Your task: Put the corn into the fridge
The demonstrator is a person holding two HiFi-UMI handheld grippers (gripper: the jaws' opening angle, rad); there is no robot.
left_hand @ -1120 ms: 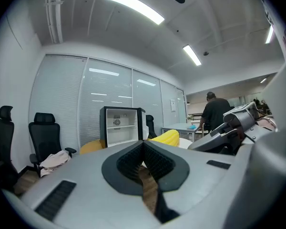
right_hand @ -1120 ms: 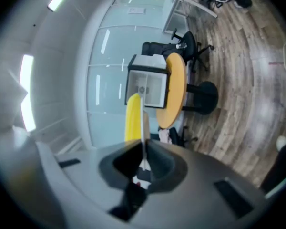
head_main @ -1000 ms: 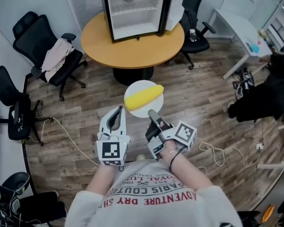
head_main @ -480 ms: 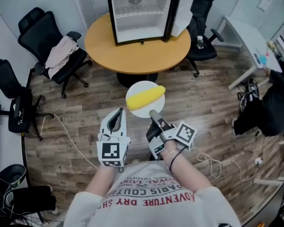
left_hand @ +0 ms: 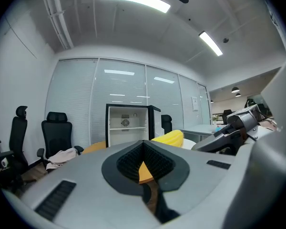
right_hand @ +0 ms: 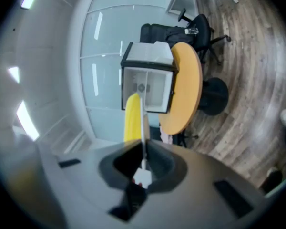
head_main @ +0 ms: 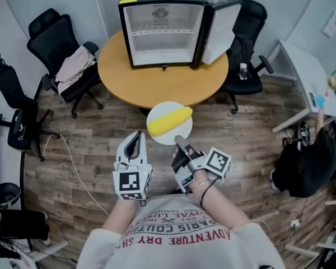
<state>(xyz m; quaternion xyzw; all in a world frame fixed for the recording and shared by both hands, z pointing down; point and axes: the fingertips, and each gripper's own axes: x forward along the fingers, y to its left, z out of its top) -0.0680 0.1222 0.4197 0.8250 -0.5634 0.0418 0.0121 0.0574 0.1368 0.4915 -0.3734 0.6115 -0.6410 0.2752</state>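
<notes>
A yellow corn cob (head_main: 169, 120) lies on a round white plate (head_main: 186, 129). My right gripper (head_main: 179, 140) is shut on the plate's near rim and holds it level above the wooden floor. In the right gripper view the plate (right_hand: 143, 128) shows edge-on between the jaws, with the corn (right_hand: 132, 118) on its left. My left gripper (head_main: 135, 136) is shut and empty, to the left of the plate. Ahead, the small black fridge (head_main: 162, 32) stands on the round wooden table (head_main: 157, 80) with its door swung open to the right. Its white shelves look bare.
Black office chairs (head_main: 50, 35) ring the table; one at the left carries a pale garment (head_main: 73, 66). A chair behind the fridge door holds a bottle (head_main: 243, 72). A white desk (head_main: 313, 77) stands at the right, and cables (head_main: 73, 167) trail over the floor at the left.
Both grippers and the plate with the corn have moved forward toward the table. The fridge and table now sit closer and lower in the head view. The grip has not changed.
</notes>
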